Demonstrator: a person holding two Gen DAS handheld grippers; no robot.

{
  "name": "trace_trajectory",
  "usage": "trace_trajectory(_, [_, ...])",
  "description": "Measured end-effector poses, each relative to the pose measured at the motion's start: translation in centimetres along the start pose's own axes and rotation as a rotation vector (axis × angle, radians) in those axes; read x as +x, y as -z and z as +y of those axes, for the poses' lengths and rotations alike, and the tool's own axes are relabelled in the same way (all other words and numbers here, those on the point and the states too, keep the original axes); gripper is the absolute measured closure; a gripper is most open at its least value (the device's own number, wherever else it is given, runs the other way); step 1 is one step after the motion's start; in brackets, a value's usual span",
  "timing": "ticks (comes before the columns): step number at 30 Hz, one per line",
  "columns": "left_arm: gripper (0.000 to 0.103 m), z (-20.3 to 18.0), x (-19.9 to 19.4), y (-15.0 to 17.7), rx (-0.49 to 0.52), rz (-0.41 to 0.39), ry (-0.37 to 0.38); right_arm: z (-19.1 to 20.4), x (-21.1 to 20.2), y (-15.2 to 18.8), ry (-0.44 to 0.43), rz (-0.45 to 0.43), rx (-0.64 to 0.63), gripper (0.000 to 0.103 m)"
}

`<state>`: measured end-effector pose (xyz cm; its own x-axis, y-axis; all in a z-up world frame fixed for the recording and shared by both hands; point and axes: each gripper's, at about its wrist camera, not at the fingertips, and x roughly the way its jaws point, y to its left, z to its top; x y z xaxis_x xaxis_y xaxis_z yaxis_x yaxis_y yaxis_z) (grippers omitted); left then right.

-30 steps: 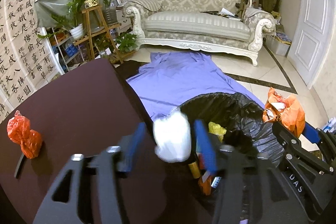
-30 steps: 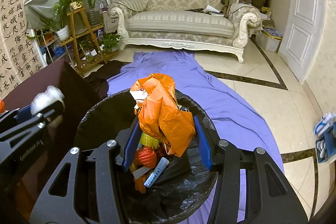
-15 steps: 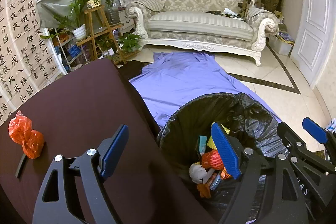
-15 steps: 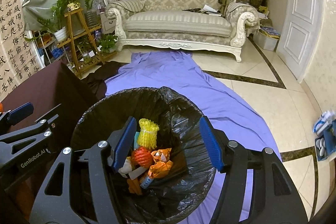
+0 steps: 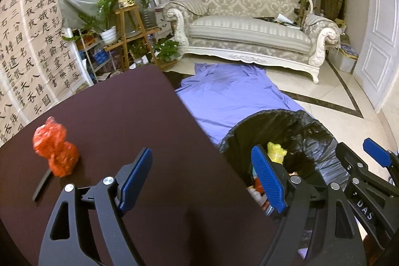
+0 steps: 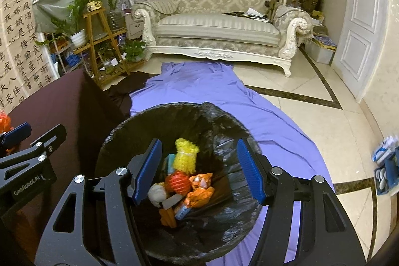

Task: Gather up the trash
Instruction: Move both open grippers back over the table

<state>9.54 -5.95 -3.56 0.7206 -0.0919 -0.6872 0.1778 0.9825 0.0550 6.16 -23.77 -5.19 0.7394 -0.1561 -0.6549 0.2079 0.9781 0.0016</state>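
A bin lined with a black bag (image 6: 224, 141) stands on the floor beside the dark table (image 5: 124, 116); it also shows in the left wrist view (image 5: 311, 131). Inside lie several pieces of trash: a yellow net (image 6: 185, 156), a red ball (image 6: 178, 181), an orange bag (image 6: 200, 193) and a white wad (image 6: 157, 193). My right gripper (image 6: 197, 171) is open and empty above the bin. My left gripper (image 5: 203, 178) is open and empty over the table's edge. A crumpled orange-red bag (image 5: 54, 147) lies on the table to its left, beside a thin black strip (image 5: 42, 183).
A purple sheet (image 6: 224, 96) is spread on the tiled floor beyond the bin. A white sofa (image 6: 214, 26) stands at the back, a wooden plant stand (image 6: 102, 41) to the left, a white door (image 6: 359, 24) to the right.
Both grippers opened: the white wad left my left gripper and the orange bag left my right, both now in the bin. My left gripper has swung left toward the table.
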Motion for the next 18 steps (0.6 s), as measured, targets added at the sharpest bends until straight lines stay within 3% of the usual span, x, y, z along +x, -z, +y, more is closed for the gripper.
trace_trajectory(18, [0.024, 12.2, -3.1, 5.2, -0.158, 0.065, -0.178, 12.6, -2.4, 1.2, -0.222, 0.031, -0.21, 0.042])
